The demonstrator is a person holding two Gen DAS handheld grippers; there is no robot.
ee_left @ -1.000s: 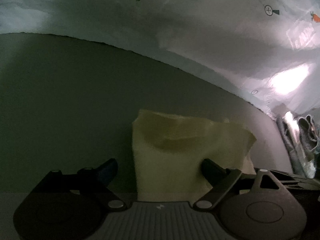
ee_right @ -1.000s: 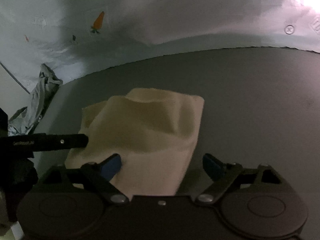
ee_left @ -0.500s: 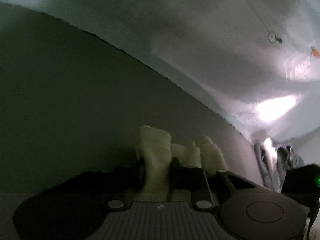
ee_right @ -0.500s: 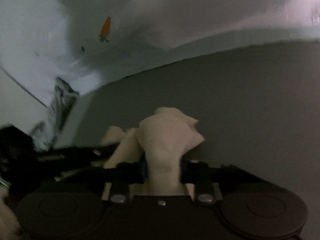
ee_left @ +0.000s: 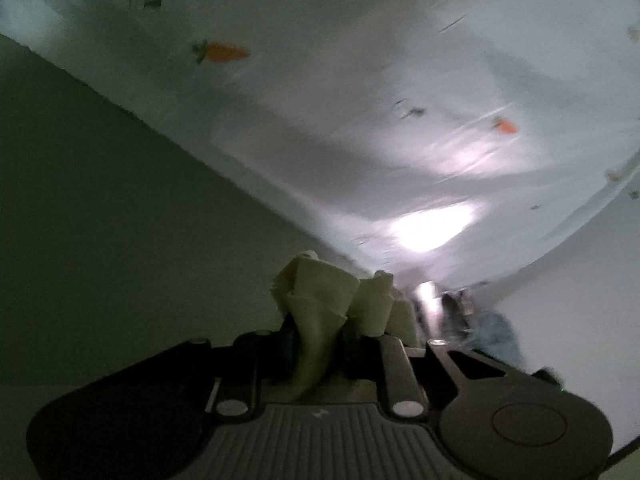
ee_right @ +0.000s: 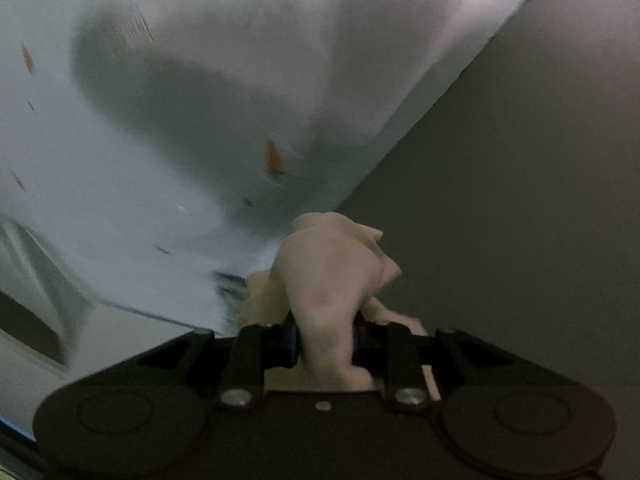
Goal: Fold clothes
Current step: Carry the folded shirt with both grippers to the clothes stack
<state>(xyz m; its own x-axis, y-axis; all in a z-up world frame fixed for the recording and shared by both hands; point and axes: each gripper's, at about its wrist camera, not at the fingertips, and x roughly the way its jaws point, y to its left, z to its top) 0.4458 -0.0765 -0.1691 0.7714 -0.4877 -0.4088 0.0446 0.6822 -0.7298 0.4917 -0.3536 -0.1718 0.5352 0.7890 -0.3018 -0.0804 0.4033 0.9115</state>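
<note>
Evidently the cream cloth (ee_left: 320,304) is bunched between both claws: the left claw (ee_left: 316,344) and right claw (ee_right: 326,334) each clench a gathered edge. Beyond lie a dark mat (ee_right: 520,220) and carrot-print sheet (ee_left: 360,100). Mid-fold; next, carry the edges across evenly and lay them flat.

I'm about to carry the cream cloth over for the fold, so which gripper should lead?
Neither clearly: the left gripper and the right gripper are each shut on a bunch of the cream cloth, so probably both together.
</note>
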